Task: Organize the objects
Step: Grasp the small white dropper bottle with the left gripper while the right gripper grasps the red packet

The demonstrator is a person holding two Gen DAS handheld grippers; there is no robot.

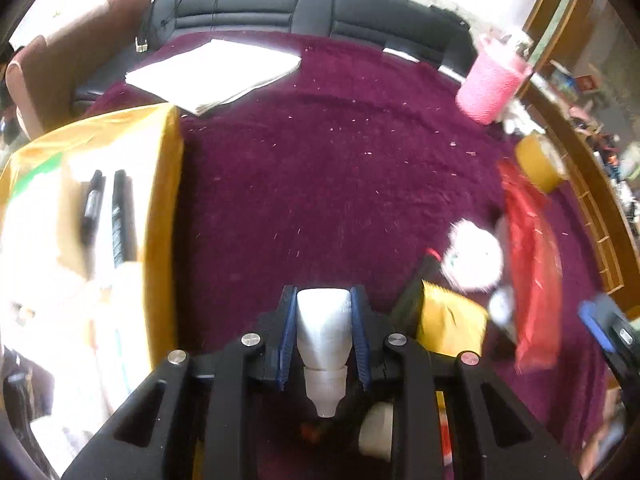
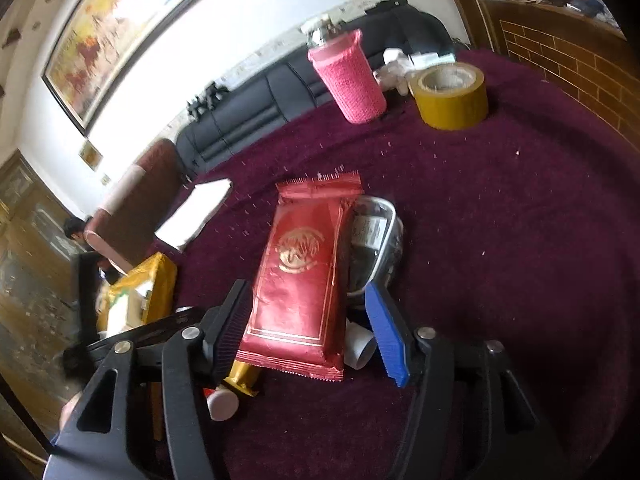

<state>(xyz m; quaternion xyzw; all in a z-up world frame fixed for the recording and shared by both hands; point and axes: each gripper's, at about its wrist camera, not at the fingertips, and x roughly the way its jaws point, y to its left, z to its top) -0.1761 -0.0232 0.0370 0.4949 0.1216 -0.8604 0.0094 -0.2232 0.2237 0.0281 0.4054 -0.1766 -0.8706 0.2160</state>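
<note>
In the left wrist view my left gripper [image 1: 324, 295] is shut on a small white squeeze bottle [image 1: 324, 332], nozzle turned back toward the camera, above the maroon cloth [image 1: 320, 160]. A yellow box [image 1: 162, 200] holding black markers [image 1: 120, 216] sits to its left. In the right wrist view my right gripper [image 2: 306, 286] is open around a red foil packet [image 2: 304, 272] lying on the cloth. The black pad is at the packet's left edge and the blue pad stands apart from its right edge. The red packet [image 1: 532, 272] also shows blurred at the right of the left wrist view.
A pink knitted bottle [image 2: 352, 76] and a yellow tape roll [image 2: 452, 96] stand at the far side. A clear container [image 2: 380, 236] lies beside the packet, a gold tube [image 2: 244, 376] and white cap [image 2: 222, 402] under it. White papers [image 1: 212, 74] lie near the black sofa [image 1: 304, 8].
</note>
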